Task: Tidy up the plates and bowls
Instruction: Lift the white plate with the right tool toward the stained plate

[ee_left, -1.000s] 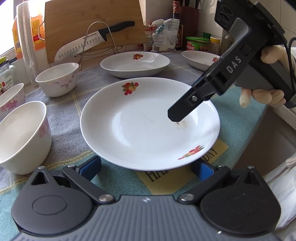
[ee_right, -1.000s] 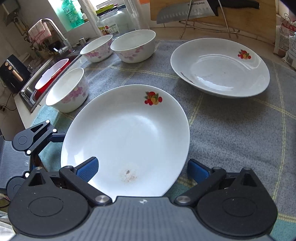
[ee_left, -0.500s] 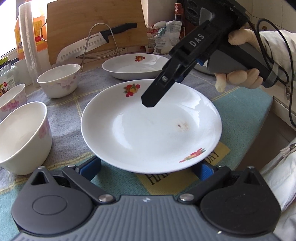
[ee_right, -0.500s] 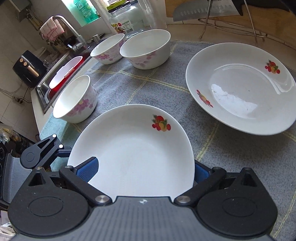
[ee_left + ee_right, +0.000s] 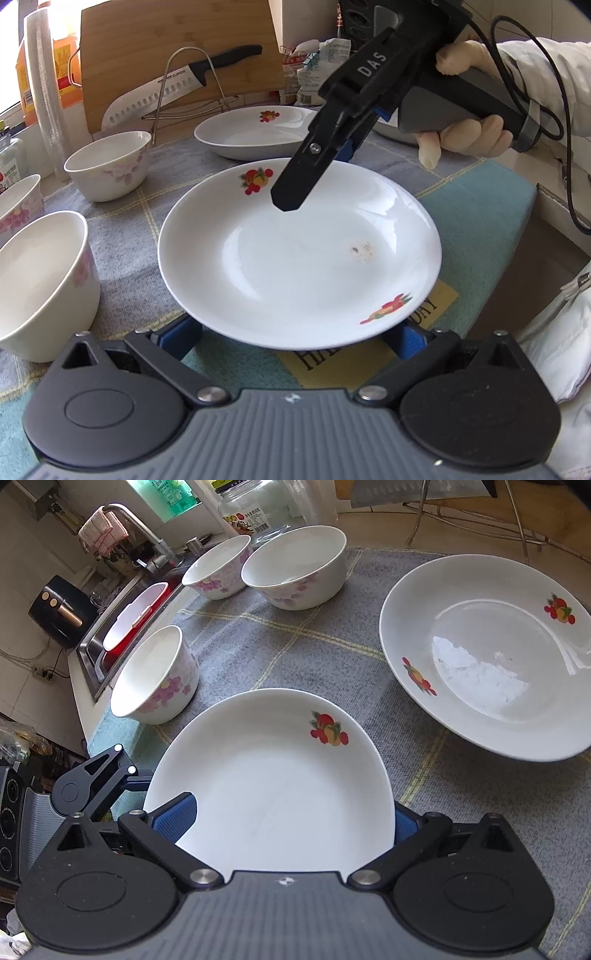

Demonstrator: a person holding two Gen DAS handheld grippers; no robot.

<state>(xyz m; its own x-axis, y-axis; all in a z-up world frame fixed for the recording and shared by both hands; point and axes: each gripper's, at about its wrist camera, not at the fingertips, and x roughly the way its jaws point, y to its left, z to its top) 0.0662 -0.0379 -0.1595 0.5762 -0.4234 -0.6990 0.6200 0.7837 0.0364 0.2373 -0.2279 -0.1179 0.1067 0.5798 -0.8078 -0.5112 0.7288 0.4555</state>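
Observation:
A white plate with fruit prints lies on the grey checked cloth, right in front of my left gripper, whose blue pads sit wide apart under its near rim. The same plate fills the right wrist view. My right gripper hovers open above the plate's far side. A second fruit-print plate lies behind it and also shows in the right wrist view. Three flowered white bowls stand to the left.
A knife on a wire rack leans against a wooden cutting board at the back. A sink with a red tub lies beyond the counter's left edge. A glass jar stands behind the bowls. A teal mat covers the counter's right end.
My right gripper has lifted and moved from the plate's near right side across to above its far side, towards the second plate. The left gripper has stayed at the plate's near rim.

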